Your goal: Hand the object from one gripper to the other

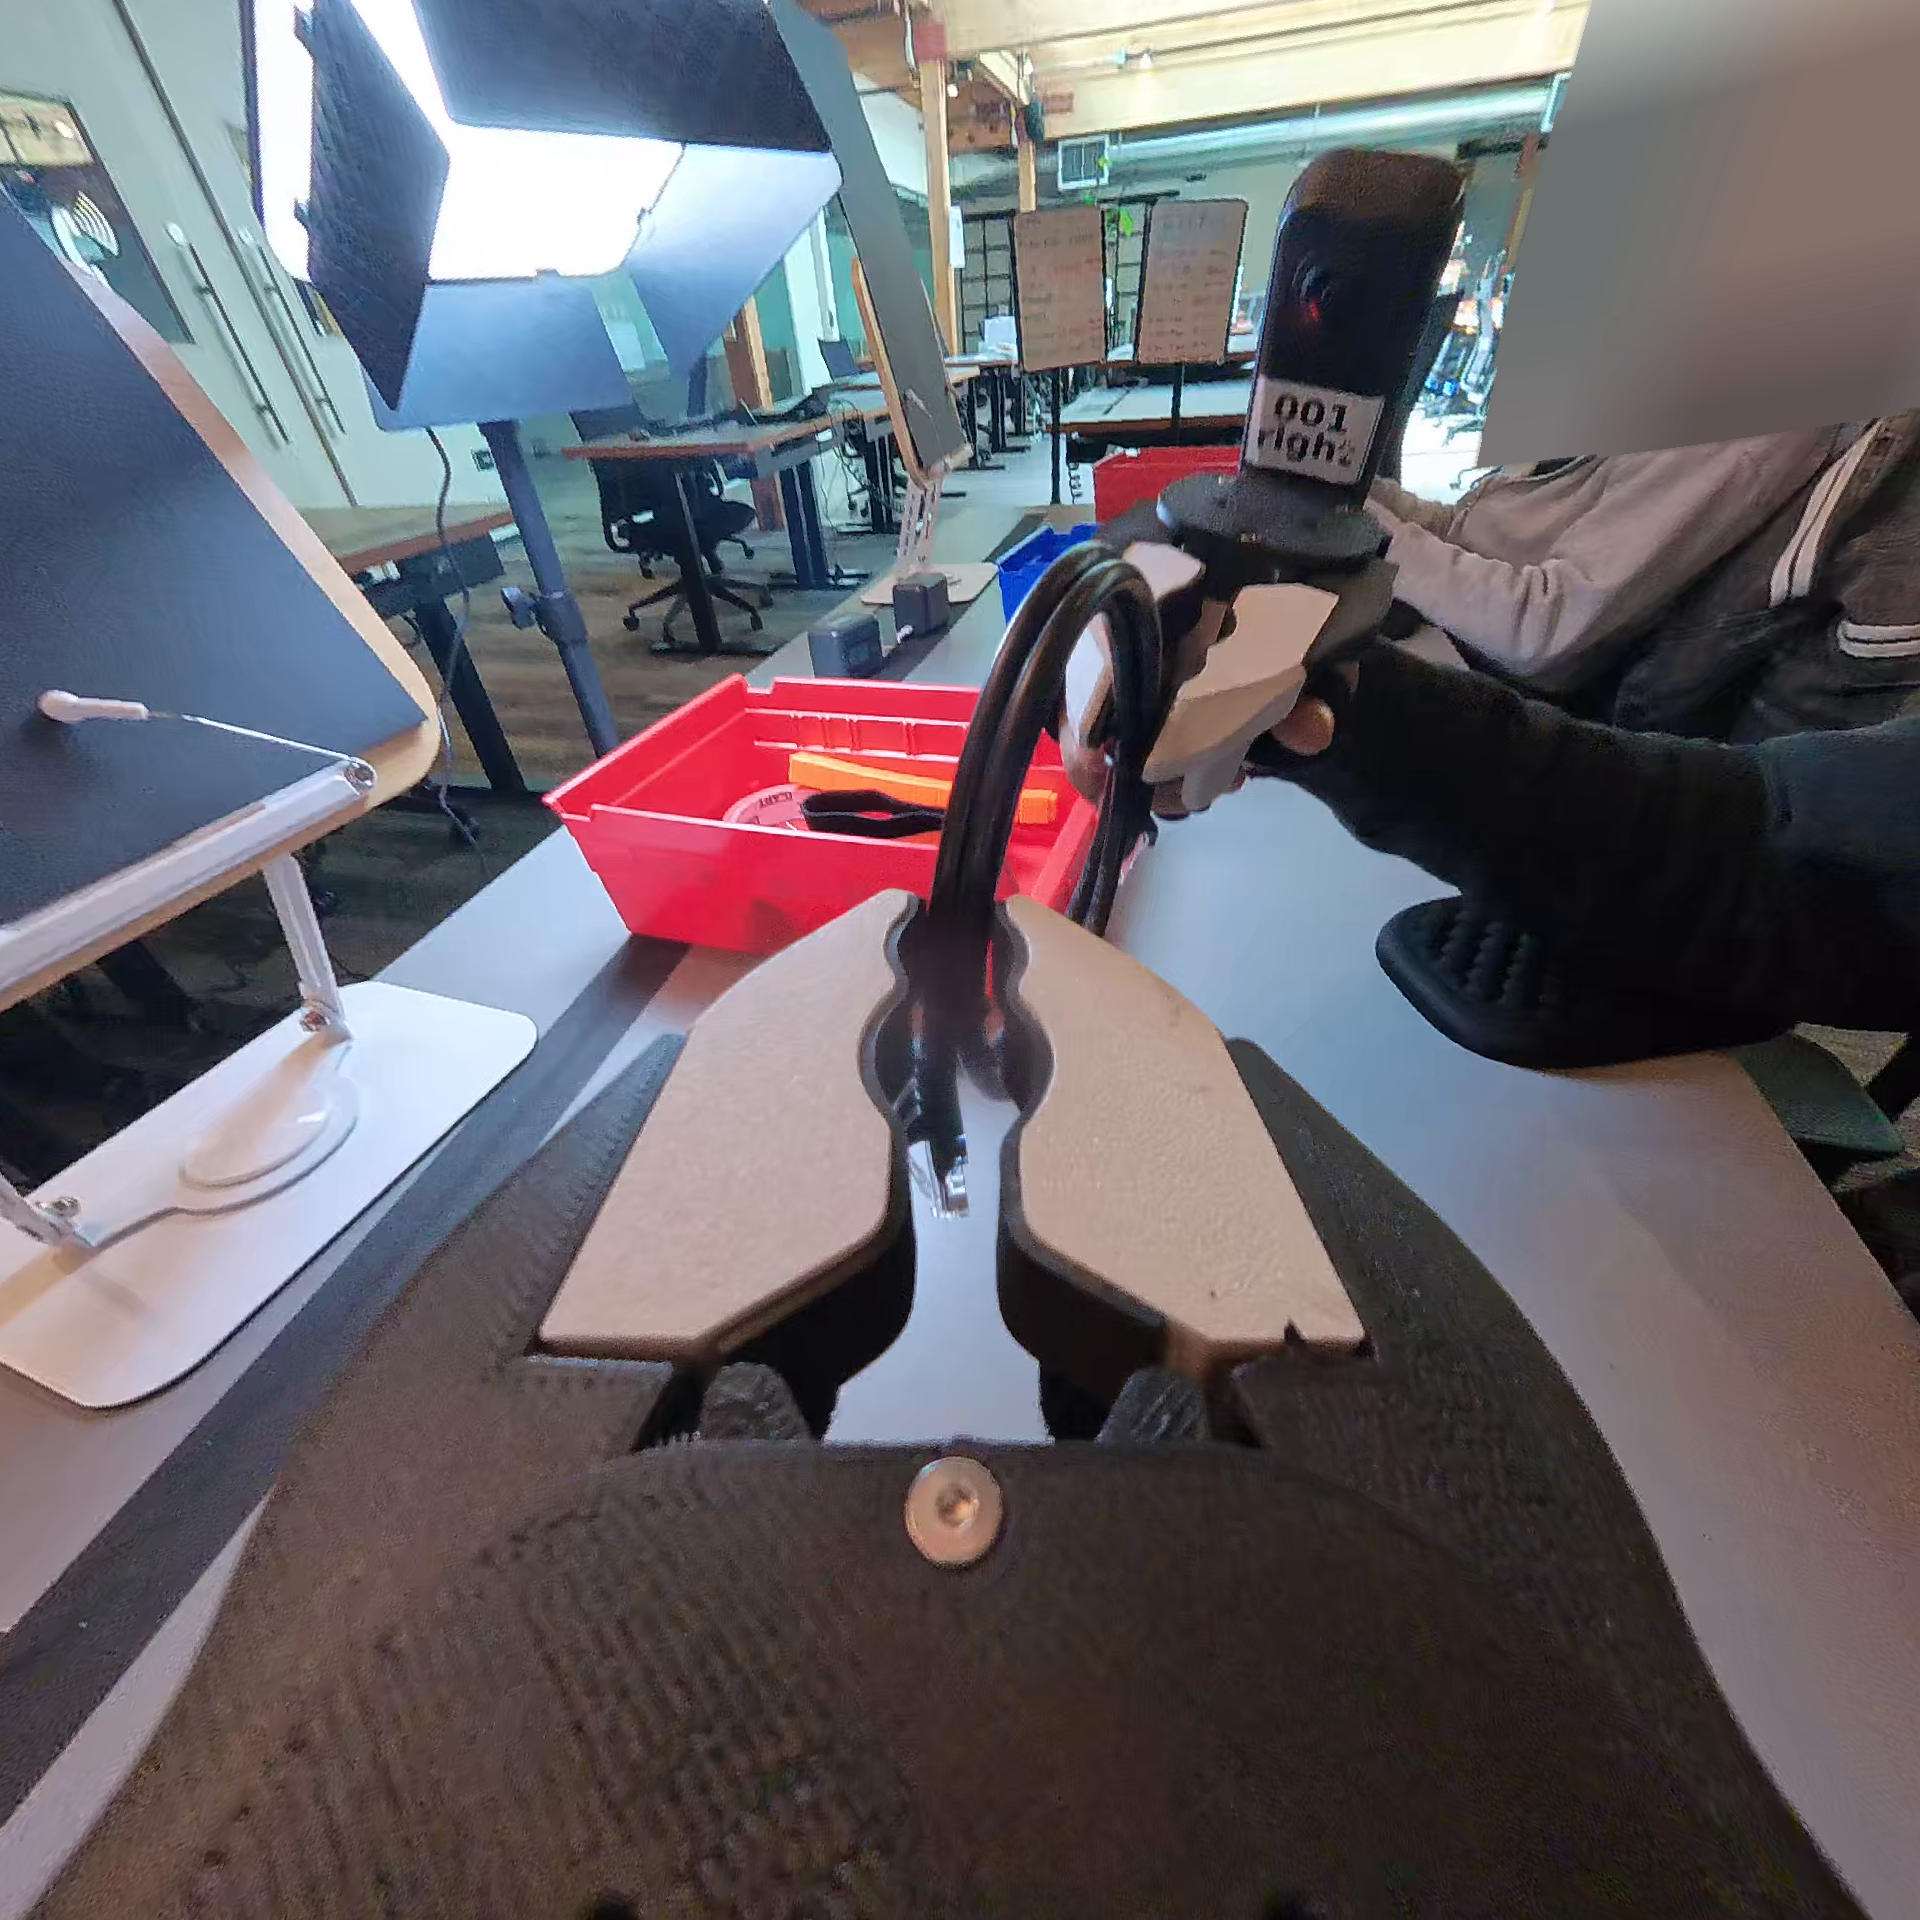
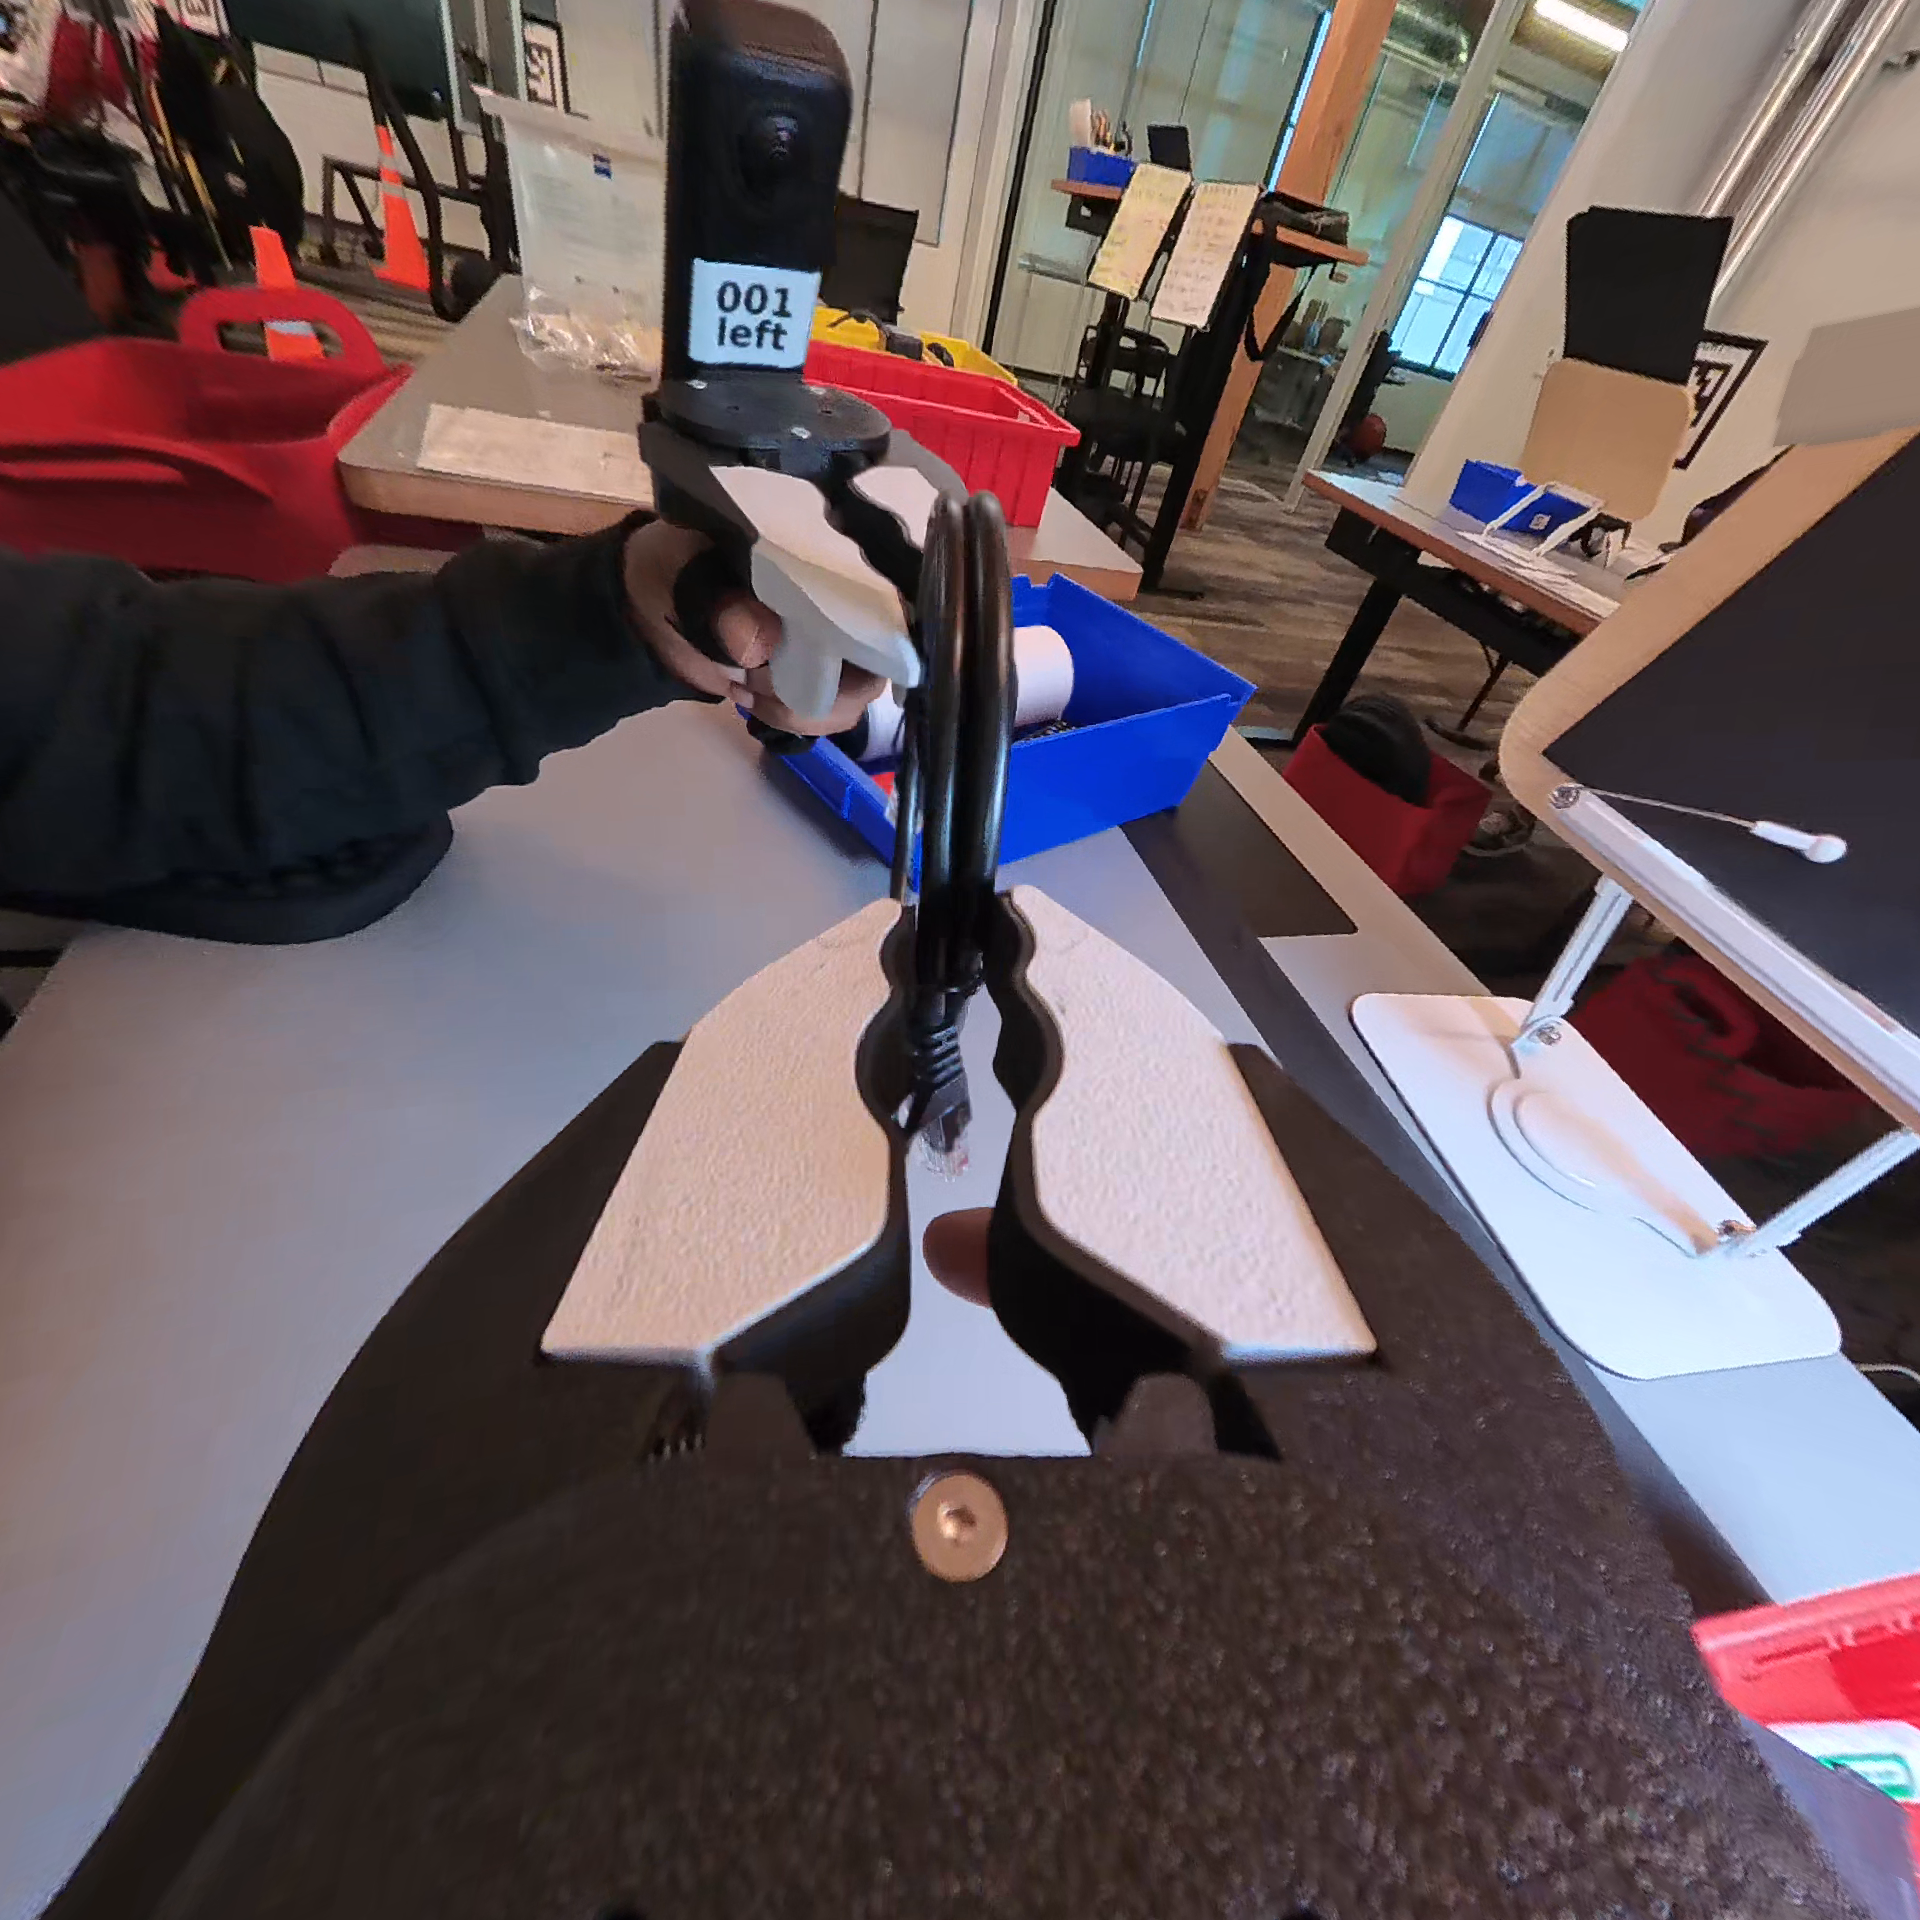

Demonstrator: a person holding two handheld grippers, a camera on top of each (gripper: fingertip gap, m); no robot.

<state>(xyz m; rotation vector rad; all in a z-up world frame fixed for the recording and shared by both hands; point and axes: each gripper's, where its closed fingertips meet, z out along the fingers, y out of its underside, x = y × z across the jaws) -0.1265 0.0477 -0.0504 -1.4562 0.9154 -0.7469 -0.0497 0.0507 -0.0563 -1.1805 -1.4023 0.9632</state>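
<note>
Both grippers, left gripper and right gripper, clamp the coiled black network cable: light, springy, best gripped at its bundled strands.

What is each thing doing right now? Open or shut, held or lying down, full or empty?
left gripper: shut on the black cable.
right gripper: shut on the black cable.
black cable: coiled, held up between both grippers.
red bin: on the table, holding items.
blue bin: on the table, holding items.

Coiled black Ethernet cable, clear plug at its end, looped upright above the table, pinched at both ends.
</note>
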